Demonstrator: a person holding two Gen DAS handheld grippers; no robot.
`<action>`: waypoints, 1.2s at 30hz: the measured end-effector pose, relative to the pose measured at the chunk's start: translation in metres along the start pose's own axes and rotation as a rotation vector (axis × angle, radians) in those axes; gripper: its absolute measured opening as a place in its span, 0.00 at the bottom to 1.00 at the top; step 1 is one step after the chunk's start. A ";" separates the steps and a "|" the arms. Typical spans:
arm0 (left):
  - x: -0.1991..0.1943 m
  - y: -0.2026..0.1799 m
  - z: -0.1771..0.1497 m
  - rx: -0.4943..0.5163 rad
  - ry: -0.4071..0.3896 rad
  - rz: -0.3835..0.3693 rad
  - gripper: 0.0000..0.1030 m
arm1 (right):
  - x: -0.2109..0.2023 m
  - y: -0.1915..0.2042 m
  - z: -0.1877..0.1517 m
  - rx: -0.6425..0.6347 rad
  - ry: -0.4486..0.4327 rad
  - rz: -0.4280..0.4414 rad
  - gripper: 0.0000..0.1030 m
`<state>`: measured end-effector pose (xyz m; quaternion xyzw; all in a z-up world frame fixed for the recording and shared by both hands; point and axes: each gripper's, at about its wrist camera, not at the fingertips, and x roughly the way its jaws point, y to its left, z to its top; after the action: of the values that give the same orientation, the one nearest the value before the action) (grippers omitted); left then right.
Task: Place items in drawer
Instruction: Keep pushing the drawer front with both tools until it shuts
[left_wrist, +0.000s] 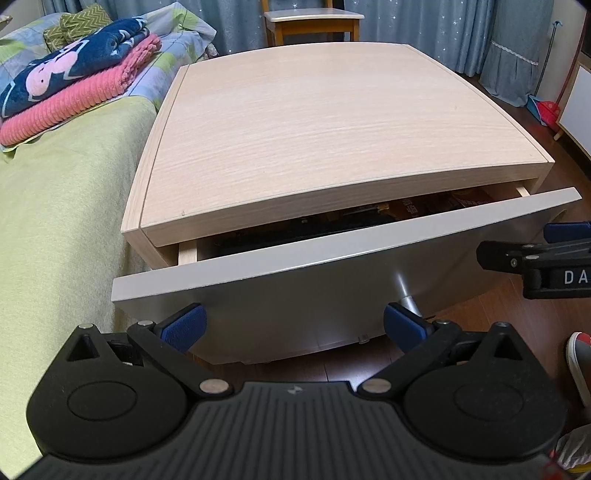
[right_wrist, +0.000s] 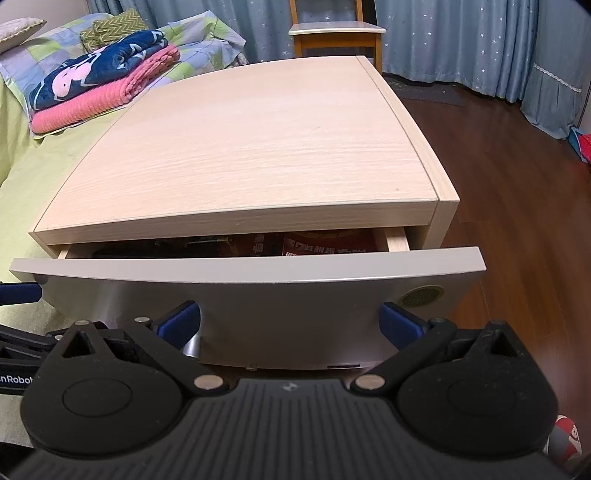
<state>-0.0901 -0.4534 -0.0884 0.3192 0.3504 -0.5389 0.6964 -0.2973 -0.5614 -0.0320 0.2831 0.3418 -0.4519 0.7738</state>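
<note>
Directly ahead of both empty, spread-jawed tools: drawer sitting part-open, running crosswise. Handle lying nearer right gripper than left gripper.

white letters "da" are read on the black body of the right gripper, cut off at the frame edge. "nrobot" is read on the left gripper, likewise cut. printed characters on red packaging inside the drawer cannot be made out.
</note>
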 end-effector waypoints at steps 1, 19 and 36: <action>0.000 0.000 0.000 0.001 0.000 0.001 0.99 | 0.000 0.000 0.000 0.001 0.000 0.000 1.00; 0.008 0.002 0.007 0.005 -0.009 0.008 0.99 | 0.007 0.001 0.009 -0.003 -0.008 -0.010 1.00; 0.017 0.009 0.020 -0.024 -0.012 -0.001 0.99 | 0.017 -0.001 0.022 0.002 -0.018 -0.005 1.00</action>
<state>-0.0758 -0.4771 -0.0905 0.3074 0.3528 -0.5370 0.7019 -0.2859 -0.5872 -0.0319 0.2791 0.3351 -0.4566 0.7755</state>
